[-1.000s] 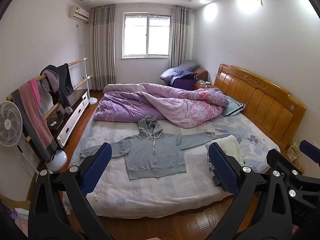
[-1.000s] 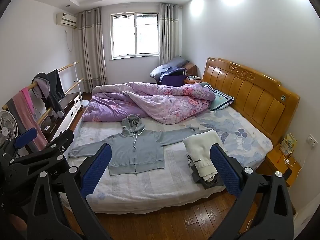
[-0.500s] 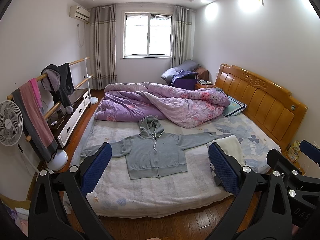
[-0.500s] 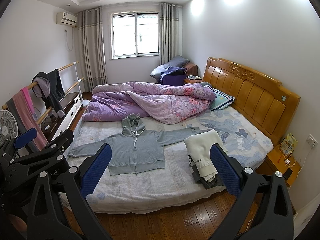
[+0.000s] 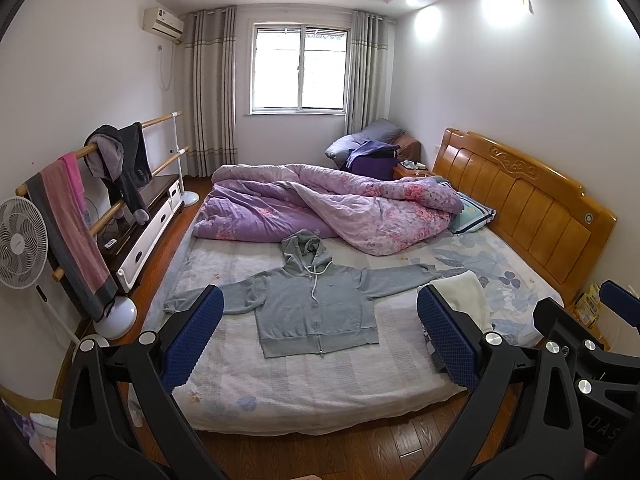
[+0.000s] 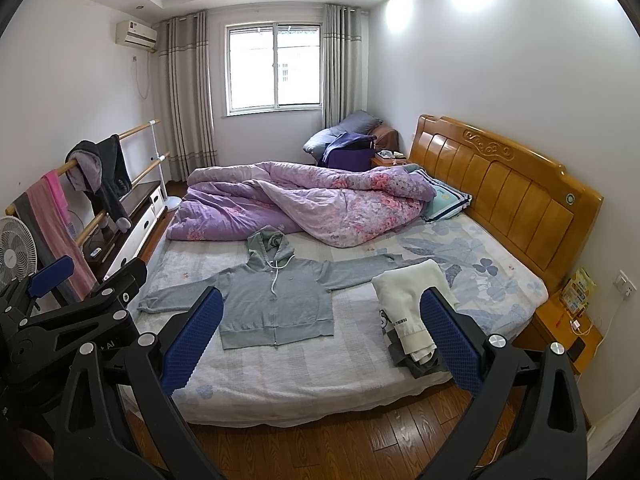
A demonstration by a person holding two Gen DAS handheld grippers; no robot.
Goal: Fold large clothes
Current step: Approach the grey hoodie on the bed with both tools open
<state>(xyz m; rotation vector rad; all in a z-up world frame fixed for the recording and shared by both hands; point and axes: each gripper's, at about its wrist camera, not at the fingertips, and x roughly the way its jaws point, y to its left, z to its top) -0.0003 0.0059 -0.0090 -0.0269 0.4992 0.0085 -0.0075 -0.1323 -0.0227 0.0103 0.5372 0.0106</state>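
A grey zip hoodie (image 5: 316, 308) lies flat on the bed (image 5: 304, 388), front up, sleeves spread, hood toward the quilt; it also shows in the right wrist view (image 6: 276, 304). A pile of folded clothes with a cream garment on top (image 6: 412, 312) sits at the bed's near right edge; it also shows in the left wrist view (image 5: 464, 300). My left gripper (image 5: 320, 340) is open and empty, held well back from the bed over the floor. My right gripper (image 6: 320, 340) is open and empty too, beside the left one.
A rumpled purple quilt (image 5: 320, 208) covers the bed's far half. A wooden headboard (image 5: 520, 200) stands at the right, with a nightstand (image 6: 568, 332) beside it. A clothes rail with hanging garments (image 5: 100, 184), a fan (image 5: 20, 236) and a low cabinet (image 5: 148, 220) line the left wall.
Both views have shifted very slightly; the hoodie and the pile lie as before. Both grippers stay open.
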